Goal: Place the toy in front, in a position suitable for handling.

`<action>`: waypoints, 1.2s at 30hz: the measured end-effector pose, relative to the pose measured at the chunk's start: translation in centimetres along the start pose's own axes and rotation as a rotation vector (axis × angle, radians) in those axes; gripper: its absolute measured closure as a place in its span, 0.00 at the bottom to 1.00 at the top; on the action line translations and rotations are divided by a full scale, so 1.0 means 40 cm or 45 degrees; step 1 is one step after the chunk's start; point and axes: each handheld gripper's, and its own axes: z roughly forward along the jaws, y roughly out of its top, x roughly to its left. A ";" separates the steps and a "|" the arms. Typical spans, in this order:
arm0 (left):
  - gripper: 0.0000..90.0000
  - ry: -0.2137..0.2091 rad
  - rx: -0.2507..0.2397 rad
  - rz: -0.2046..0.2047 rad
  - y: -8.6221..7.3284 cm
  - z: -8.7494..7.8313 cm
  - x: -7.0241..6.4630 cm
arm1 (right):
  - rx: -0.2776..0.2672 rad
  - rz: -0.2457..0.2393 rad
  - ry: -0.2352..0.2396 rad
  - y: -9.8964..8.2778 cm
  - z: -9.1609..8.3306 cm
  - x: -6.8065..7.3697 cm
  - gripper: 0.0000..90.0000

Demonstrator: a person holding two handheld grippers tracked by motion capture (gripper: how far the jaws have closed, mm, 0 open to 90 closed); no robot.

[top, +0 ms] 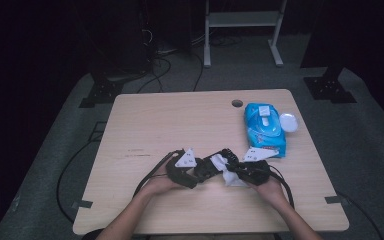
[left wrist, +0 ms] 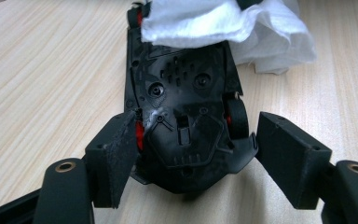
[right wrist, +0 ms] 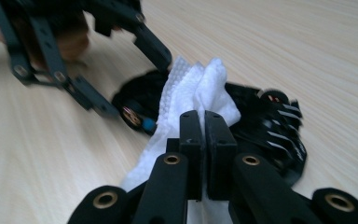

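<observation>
Overhead, both grippers meet near the table's front middle over a black toy car and white wipe; the blue wipe pack lies just beyond. Left gripper view: jaws spread either side of the upturned chassis, pads apparently off it. Right gripper view: jaws pressed together, pinching the wipe against the car. Wiping well probably needs the left gripper steadying the car first. Wipe hides the car's front; motion blur smears its wheels.

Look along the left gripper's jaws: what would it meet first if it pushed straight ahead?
The black toy car, upside down between the open jaws of the left gripper. Beyond it lies the white wipe.
</observation>
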 end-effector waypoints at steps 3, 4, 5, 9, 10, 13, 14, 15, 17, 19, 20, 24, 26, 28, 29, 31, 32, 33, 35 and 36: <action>0.30 0.003 -0.006 0.002 0.001 0.000 0.000 | -0.056 0.008 0.026 0.032 -0.009 0.000 0.96; 0.29 0.004 -0.018 -0.005 0.002 -0.002 0.000 | -0.071 0.015 0.028 0.045 -0.012 -0.003 0.96; 0.28 0.003 -0.027 -0.013 0.004 -0.004 0.001 | -0.085 0.020 0.027 0.057 -0.013 -0.008 0.96; 0.19 0.016 -0.025 -0.052 0.005 0.000 0.002 | -0.023 -0.007 -0.064 0.076 0.016 -0.041 0.96; 0.17 0.015 -0.018 -0.062 0.004 0.003 0.002 | 0.005 0.009 -0.076 0.071 0.027 -0.050 0.96; 0.13 0.018 0.003 -0.078 -0.001 0.011 0.001 | 0.048 0.050 -0.076 0.048 0.049 -0.059 0.95; 0.12 0.016 0.008 -0.090 -0.002 0.016 0.002 | 0.053 0.060 -0.065 0.042 0.052 -0.056 0.95; 0.12 0.018 0.016 -0.100 -0.003 0.020 0.002 | 0.053 0.064 -0.062 0.036 0.054 -0.053 0.95; 0.12 0.038 0.048 -0.110 -0.003 0.030 0.003 | 0.043 0.070 -0.064 0.028 0.055 -0.049 0.95; 0.12 0.046 0.073 -0.125 -0.005 0.038 0.005 | 0.048 0.069 -0.068 0.024 0.055 -0.047 0.95; 0.14 0.035 0.080 -0.139 -0.004 0.041 0.006 | 0.050 0.071 -0.062 0.024 0.054 -0.046 0.93; 0.24 0.013 0.050 -0.159 -0.004 0.040 0.014 | 0.079 0.012 -0.051 0.030 0.051 -0.036 0.75; 0.25 0.017 0.055 -0.149 -0.003 0.040 0.014 | 0.085 -0.073 -0.082 0.037 0.044 -0.030 0.68; 0.26 0.018 0.053 -0.147 -0.004 0.041 0.013 | 0.069 -0.120 -0.111 0.045 0.031 -0.028 0.60; 0.26 0.017 0.052 -0.144 -0.004 0.040 0.014 | 0.067 -0.132 -0.114 0.047 0.026 -0.030 0.58; 0.26 0.016 0.053 -0.139 -0.004 0.040 0.015 | 0.080 -0.168 -0.112 0.053 0.013 -0.034 0.55; 0.26 0.018 0.054 -0.137 -0.004 0.040 0.014 | 0.081 -0.211 -0.119 0.053 0.003 -0.033 0.55; 0.26 0.019 0.056 -0.136 -0.004 0.039 0.014 | 0.078 -0.241 -0.108 0.052 -0.004 -0.032 0.55; 0.26 0.022 0.055 -0.136 -0.003 0.040 0.014 | 0.068 -0.285 -0.091 0.048 -0.012 -0.030 0.57; 0.26 0.022 0.055 -0.136 -0.003 0.040 0.014 | 0.068 -0.285 -0.091 0.048 -0.012 -0.030 0.57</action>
